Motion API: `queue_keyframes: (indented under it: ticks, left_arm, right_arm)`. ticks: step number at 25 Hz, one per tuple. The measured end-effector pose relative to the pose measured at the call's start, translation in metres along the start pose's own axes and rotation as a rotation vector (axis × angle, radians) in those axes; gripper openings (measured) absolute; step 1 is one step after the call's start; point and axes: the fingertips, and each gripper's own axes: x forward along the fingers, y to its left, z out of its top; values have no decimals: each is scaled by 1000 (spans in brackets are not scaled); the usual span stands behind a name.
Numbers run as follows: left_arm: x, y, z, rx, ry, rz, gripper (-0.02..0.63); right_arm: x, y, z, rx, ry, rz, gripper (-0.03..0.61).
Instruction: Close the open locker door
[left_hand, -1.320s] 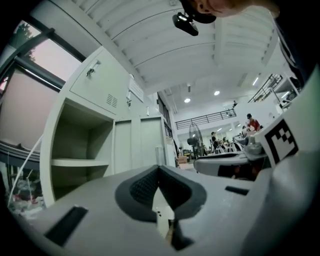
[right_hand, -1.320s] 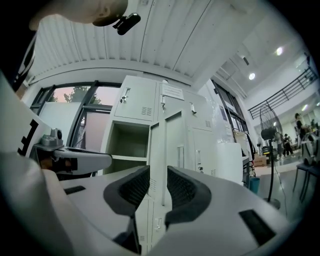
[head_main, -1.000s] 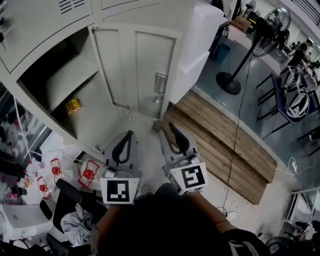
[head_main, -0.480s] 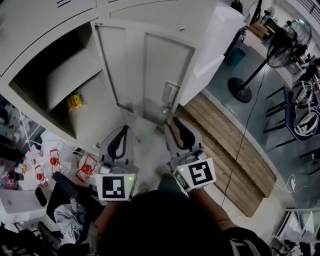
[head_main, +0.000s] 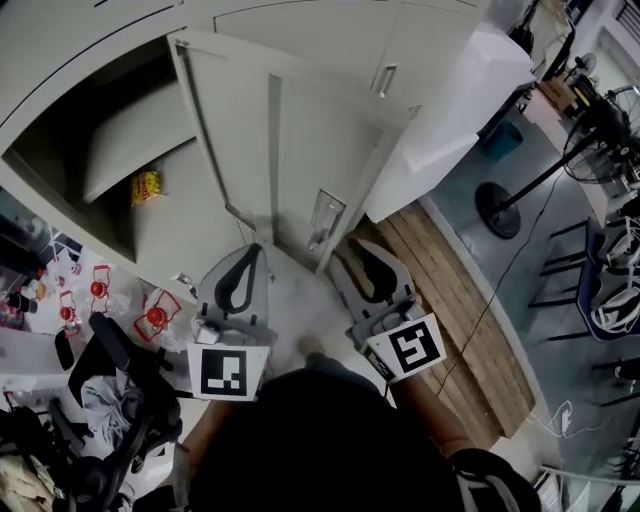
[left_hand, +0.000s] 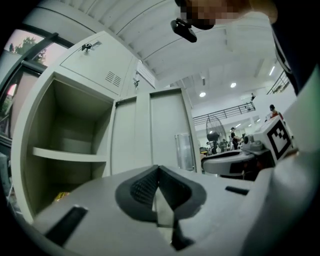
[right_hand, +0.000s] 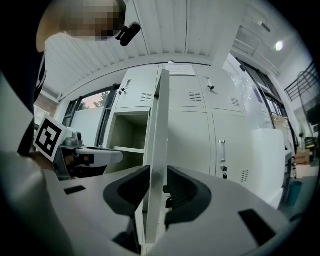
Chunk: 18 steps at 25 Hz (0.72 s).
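The tall grey metal locker (head_main: 60, 40) ahead of both grippers has been brought nearer in the last moment. Its flat, smooth door (head_main: 300, 150) is swung wide open and is held by its thin edge in the right gripper (head_main: 358, 252), so the closing is judged to be only just begun. The left gripper (head_main: 254, 252), beside the right one, is kept shut on nothing. Dark ribbed rubber pads (right_hand: 125, 192) are pressed on the door's edge, and a small yellow packet (head_main: 147, 186) is seen inside, ahead-left of the left gripper.
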Motion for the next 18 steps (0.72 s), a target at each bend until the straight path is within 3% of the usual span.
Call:
queue_keyframes:
  ticks: [18]
  left_arm:
    - [-4, -10, 3, 18, 2, 347, 2]
  right_arm:
    - [9, -4, 23, -40, -79, 675, 164]
